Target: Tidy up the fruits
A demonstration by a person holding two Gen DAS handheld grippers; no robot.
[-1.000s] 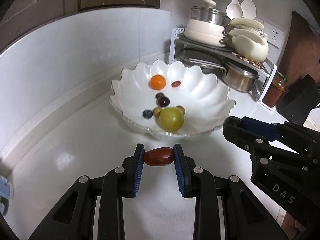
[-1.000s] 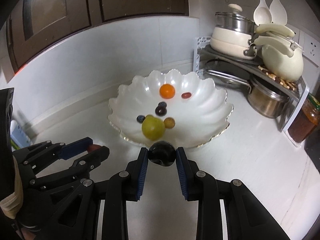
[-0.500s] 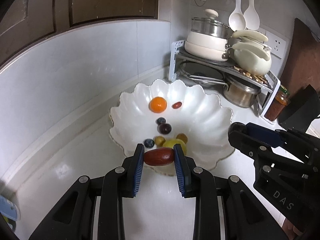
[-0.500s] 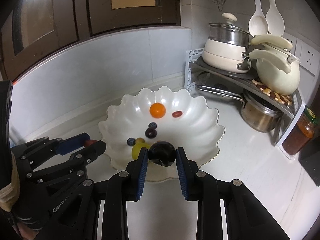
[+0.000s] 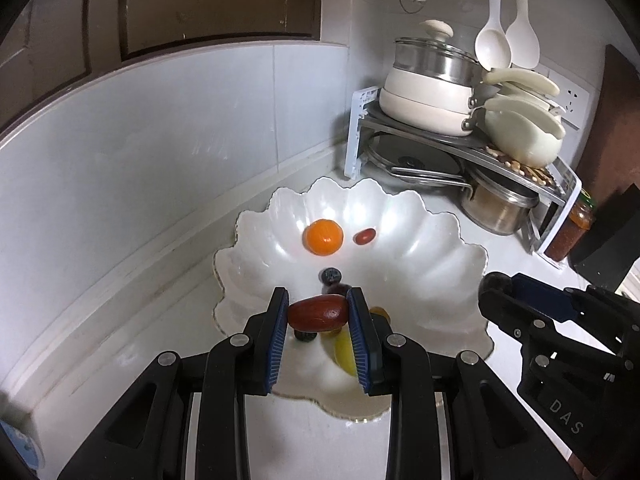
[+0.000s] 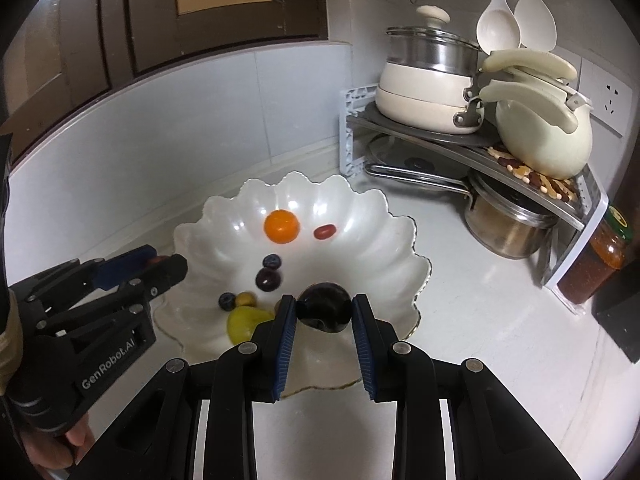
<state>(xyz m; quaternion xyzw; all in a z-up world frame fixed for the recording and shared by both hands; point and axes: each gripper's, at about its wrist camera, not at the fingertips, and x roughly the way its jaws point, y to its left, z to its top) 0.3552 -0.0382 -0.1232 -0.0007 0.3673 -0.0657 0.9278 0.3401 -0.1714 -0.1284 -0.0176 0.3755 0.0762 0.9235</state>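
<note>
Because it is small, smooth and glossy, the red-brown date (image 5: 318,313) is judged light, firm and apt to slip, so it is best gripped across its middle, as the left gripper (image 5: 319,320) now does, its pads pressed tight against both flanks above the near part of the scalloped white bowl (image 5: 440,240). A round, near-black plum (image 6: 325,307), probably softer and easily bruised, is clamped likewise in the right gripper (image 6: 324,320) over the bowl's near rim. An orange (image 6: 281,226), blueberries and a yellow-green fruit (image 6: 244,320) are seen lying inside.
</note>
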